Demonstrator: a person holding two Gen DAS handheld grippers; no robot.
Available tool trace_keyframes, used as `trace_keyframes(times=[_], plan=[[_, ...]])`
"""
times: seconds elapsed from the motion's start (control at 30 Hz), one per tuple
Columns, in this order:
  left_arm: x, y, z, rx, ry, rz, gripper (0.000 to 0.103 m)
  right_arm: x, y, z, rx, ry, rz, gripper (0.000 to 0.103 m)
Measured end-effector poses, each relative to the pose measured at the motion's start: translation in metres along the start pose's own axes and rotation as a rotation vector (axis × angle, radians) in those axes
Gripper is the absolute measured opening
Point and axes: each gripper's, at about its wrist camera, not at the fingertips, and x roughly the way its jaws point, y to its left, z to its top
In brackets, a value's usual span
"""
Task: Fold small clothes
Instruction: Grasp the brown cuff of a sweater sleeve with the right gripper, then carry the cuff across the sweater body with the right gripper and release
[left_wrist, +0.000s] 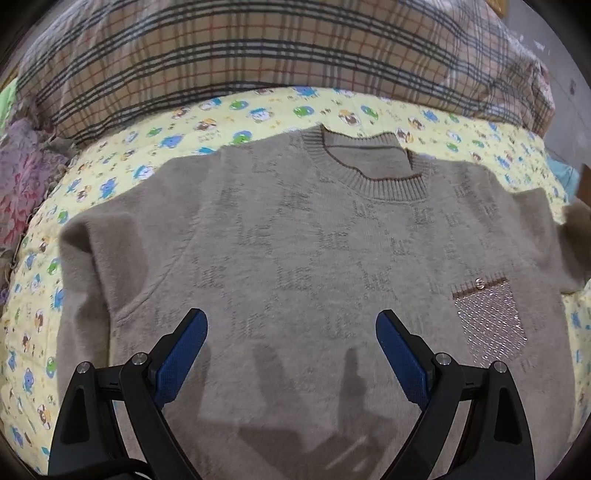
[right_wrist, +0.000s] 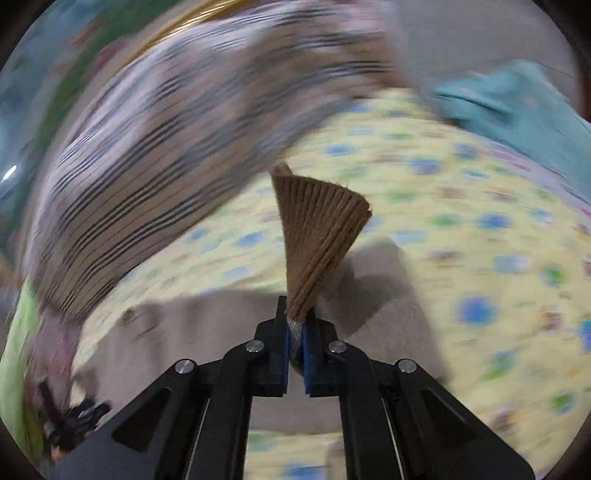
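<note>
On the bed, centre of the left view: a beige sweater (left_wrist: 295, 258) lies flat, front up, neck toward the top of the frame.
Sheet: yellow with cartoon prints (left_wrist: 110, 177), showing around the sweater on the left, top and right.
Blanket: plaid (left_wrist: 258, 55), bunched across the top of the frame, beyond the collar (left_wrist: 369, 173).
Pocket: a sparkly patch (left_wrist: 491, 325) at right centre of the frame, on the sweater's chest.
Left claw (left_wrist: 291, 332): wide open, holding nothing, above the sweater's lower body at lower centre.
Right claw (right_wrist: 295, 339): closed on the sweater's ribbed cuff (right_wrist: 317, 236), which fans upward from the blue pads at centre frame.
Right view: heavily blurred; sheet (right_wrist: 461, 240) to the right, blanket (right_wrist: 147, 166) at upper left.
</note>
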Motion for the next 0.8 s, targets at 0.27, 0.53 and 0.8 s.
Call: trace_keyframes(times=[0.27, 0.53, 0.8], plan=[[-0.026, 0.039, -0.016, -0.073, -0.018, -0.009, 0.093, 0.057, 0.168, -0.052, -0.158, 0.139, 0.303, 0.006], [-0.031, 0.071, -0.029, -0.144, -0.012, -0.049, 0.093, 0.120, 0.256, -0.110, -0.219, 0.292, 0.422, 0.006], [-0.027, 0.070, -0.022, -0.155, -0.007, -0.098, 0.094, 0.165, 0.288, -0.152, -0.197, 0.476, 0.497, 0.039]])
